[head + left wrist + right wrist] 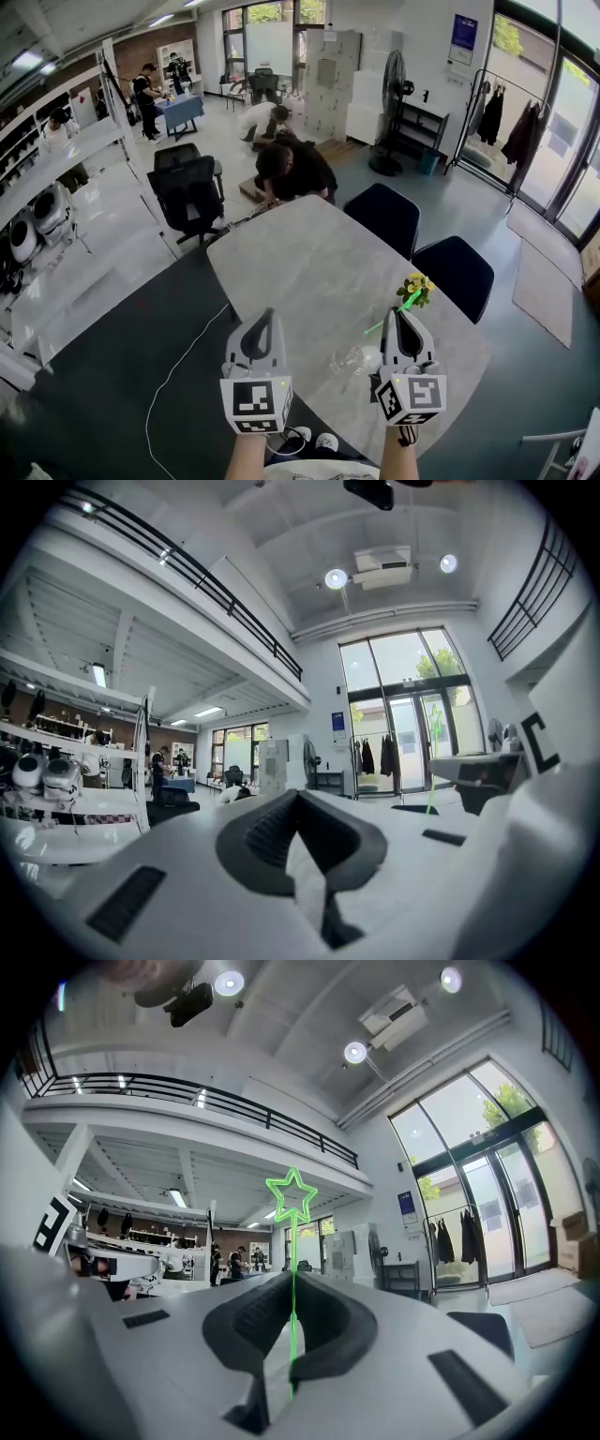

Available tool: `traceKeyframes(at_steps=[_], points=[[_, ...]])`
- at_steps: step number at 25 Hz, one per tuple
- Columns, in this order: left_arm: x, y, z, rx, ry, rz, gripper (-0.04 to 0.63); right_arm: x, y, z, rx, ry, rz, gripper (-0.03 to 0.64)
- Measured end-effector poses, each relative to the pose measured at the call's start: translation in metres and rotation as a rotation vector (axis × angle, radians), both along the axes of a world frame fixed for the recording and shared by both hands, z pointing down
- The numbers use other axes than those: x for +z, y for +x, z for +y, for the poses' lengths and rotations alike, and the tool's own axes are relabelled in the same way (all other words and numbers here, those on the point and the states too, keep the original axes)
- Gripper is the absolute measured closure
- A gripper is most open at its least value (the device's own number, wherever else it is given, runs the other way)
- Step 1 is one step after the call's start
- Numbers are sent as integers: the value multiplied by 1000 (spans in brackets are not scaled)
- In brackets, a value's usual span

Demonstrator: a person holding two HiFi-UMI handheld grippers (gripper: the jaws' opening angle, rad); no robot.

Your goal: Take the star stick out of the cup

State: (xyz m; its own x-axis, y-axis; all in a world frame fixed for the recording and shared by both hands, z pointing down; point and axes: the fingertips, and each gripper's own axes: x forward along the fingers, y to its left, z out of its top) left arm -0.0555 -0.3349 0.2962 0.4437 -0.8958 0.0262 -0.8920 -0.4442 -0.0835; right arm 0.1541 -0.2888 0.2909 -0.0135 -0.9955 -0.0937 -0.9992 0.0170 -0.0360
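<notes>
While it is clamped, star stick (293, 1241): thin neon-green rod, hollow star outline on top
right gripper (292, 1279): pinching the rod
left gripper (298, 792): pressed together, empty

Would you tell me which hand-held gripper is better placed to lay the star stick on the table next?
Right: the right hand-held gripper clamps the star stick; the left hand-held gripper is shut and empty.
</notes>
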Motion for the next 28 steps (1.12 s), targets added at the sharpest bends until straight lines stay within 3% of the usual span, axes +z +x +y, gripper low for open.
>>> traceKeyframes(at_steps=[28], points=[[-3,2,3,12,5,3,595,-1,-1,3,1,-12,14,592]])
